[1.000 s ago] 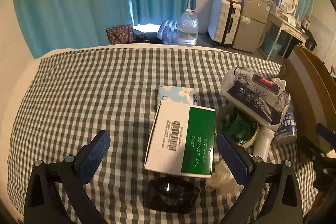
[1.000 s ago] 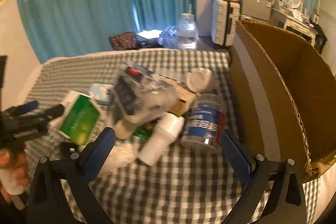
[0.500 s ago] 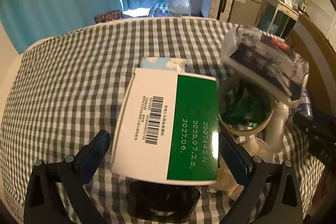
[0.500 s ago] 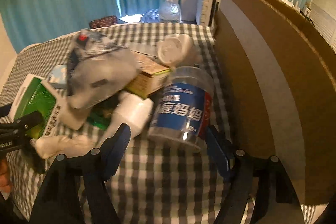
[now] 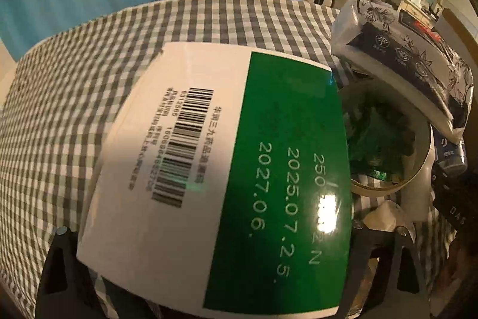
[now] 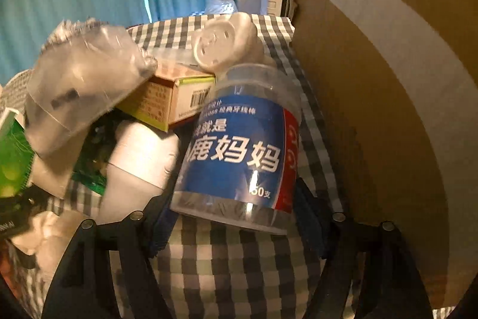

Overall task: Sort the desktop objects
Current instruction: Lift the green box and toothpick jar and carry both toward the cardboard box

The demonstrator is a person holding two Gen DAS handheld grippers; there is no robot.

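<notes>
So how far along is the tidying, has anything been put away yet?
Barely started, by the look of it. No item is seen in the cardboard box. In hand: the left gripper's jaws are closing around the green-and-white box, and the right gripper's jaws are closing around the blue-labelled jar. The remaining pile on the checked cloth is left.

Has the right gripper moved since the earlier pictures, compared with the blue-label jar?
Yes. The right gripper has come down and forward onto the blue-label jar, which now lies between its closing jaws.

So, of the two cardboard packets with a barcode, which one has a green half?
The large white and green box filling the left wrist view. The other one, the smaller yellow and orange box in the pile, has no green half.
</notes>
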